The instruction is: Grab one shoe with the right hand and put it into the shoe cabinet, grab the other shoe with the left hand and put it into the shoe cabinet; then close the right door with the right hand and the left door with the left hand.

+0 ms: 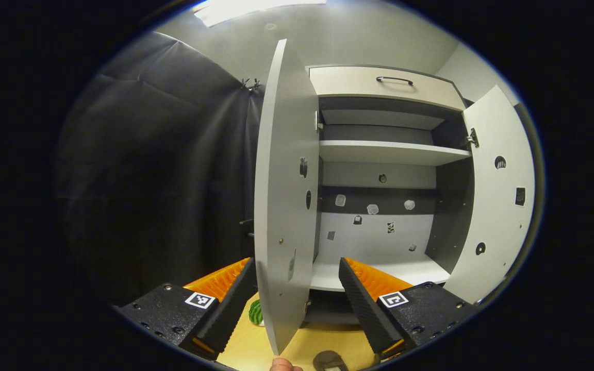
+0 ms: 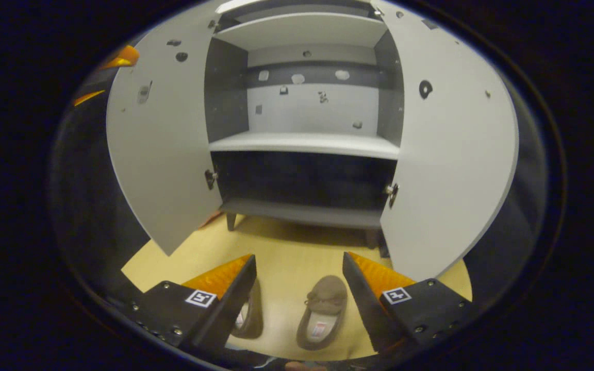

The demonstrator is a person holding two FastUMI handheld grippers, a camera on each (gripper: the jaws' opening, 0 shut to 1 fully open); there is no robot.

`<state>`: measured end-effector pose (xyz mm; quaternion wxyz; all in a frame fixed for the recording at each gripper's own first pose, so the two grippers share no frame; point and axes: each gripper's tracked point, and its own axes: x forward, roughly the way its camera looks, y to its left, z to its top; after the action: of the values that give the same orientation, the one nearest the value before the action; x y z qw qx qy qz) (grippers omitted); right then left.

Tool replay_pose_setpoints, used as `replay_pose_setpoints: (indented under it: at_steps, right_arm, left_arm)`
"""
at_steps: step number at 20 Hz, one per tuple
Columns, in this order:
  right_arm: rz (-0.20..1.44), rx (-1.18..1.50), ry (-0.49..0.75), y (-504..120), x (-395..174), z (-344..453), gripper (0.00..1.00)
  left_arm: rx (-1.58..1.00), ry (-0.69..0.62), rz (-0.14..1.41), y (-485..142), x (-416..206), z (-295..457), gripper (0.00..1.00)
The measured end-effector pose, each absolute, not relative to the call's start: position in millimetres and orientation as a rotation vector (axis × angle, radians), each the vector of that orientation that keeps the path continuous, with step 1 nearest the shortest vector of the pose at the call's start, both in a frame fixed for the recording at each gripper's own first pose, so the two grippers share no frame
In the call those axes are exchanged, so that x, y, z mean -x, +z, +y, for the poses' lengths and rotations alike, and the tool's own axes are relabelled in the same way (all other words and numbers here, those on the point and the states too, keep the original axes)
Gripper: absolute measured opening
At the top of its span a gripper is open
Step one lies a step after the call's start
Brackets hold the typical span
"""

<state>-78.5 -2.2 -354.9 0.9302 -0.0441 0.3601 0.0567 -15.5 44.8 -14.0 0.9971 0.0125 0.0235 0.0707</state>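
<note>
The shoe cabinet [image 2: 304, 144] stands ahead of the right gripper [image 2: 299, 281], beyond its fingertips, on the light wooden floor [image 2: 286, 247]. Both doors hang open. In the right gripper view the left door [image 2: 163, 149] swings out beyond the left finger and the right door [image 2: 451, 154] beyond the right finger. The shelves in view carry nothing, and the lower compartment is dark.

In the left gripper view the left door [image 1: 284, 206] stands nearly edge-on, its lower end falling between the two fingers of the left gripper [image 1: 297, 286]. Whether it touches either finger cannot be told. The right door [image 1: 493, 201] lies beyond the right finger. A drawer [image 1: 384, 85] with a dark handle tops the cabinet.

Two brown slipper-type shoes rest on the floor. In the right gripper view one shoe [image 2: 323, 312] lies between the fingers, nearer the right one, toe toward the cabinet. The other shoe [image 2: 250, 314] is partly hidden behind the left finger.

Both grippers stand released, jaws spread wide, grasping nothing.

A small green striped object [image 1: 256, 312] lies on the floor just inside the left gripper's left finger.
</note>
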Motion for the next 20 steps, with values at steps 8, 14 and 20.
replay_pose_setpoints:
  at_steps: [8,14,20]
  right_arm:
    - [1.013,0.055,0.122,-463.0,126.5,-14.2,1.00]
    - [1.092,0.082,0.116,-518.5,127.7,-23.3,1.00]
    - [1.062,0.157,0.121,-547.9,101.9,-21.7,0.95]
  left_arm:
    - [-0.045,0.176,0.072,-19.3,20.1,54.9,1.00]
    - [-0.060,0.219,0.079,-19.0,29.6,65.3,0.99]
    - [-0.080,0.263,0.083,-18.3,40.3,72.9,0.99]
